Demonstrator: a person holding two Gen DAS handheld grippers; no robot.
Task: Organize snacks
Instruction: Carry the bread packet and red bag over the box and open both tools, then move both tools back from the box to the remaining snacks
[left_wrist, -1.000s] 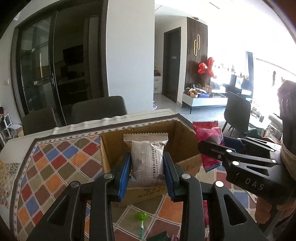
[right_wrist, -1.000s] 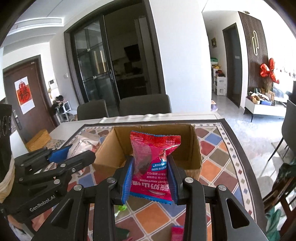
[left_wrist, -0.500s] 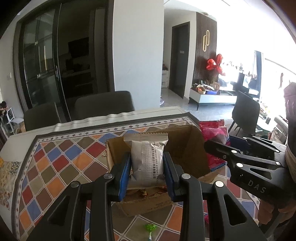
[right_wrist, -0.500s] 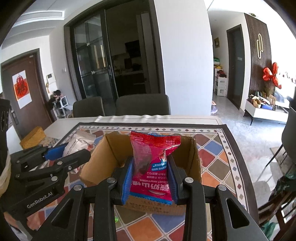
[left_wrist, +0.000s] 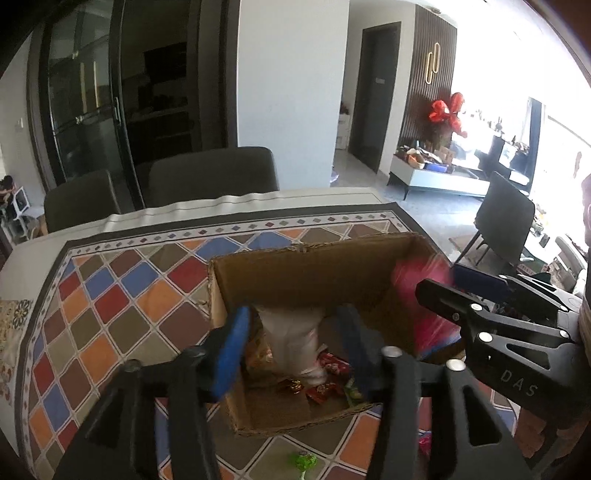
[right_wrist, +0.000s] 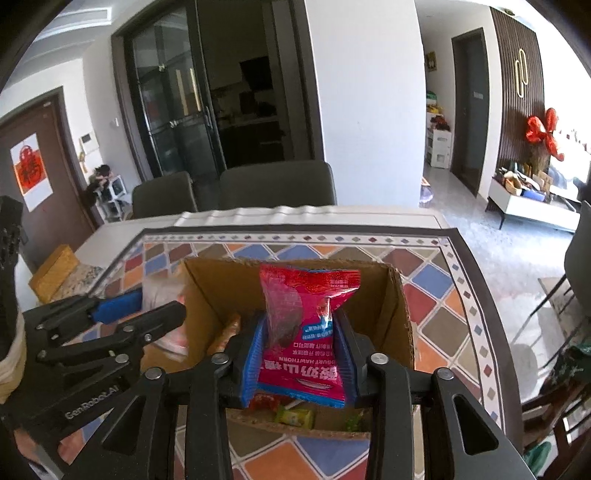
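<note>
A patterned tablecloth (left_wrist: 122, 291) of coloured diamonds is spread over the table, and an open cardboard box (left_wrist: 306, 273) is set on it with small wrapped sweets lying on its floor. On the black frames, "DAS" is read on the right gripper (right_wrist: 299, 350) where it shows in the left wrist view, and "GenRobot.AI" on the left gripper (left_wrist: 291, 343) where it shows in the right wrist view. The red snack packet (right_wrist: 306, 332), printed with "YOGURT HAWTHORN" and Chinese characters seen upside down, is held upright between the right gripper's blue pads over the box opening; these jaws have just been opening, yet the pads are seen lying against the packet's sides. The white snack packet (left_wrist: 291, 339), blurred, is seen inside the box between the left gripper's pads, which stand clear of it; these jaws have just been opening and are spread apart. Both grippers are angled downward into the box, side by side. A green lollipop (left_wrist: 303, 461) is seen on the cloth just before the box.
</note>
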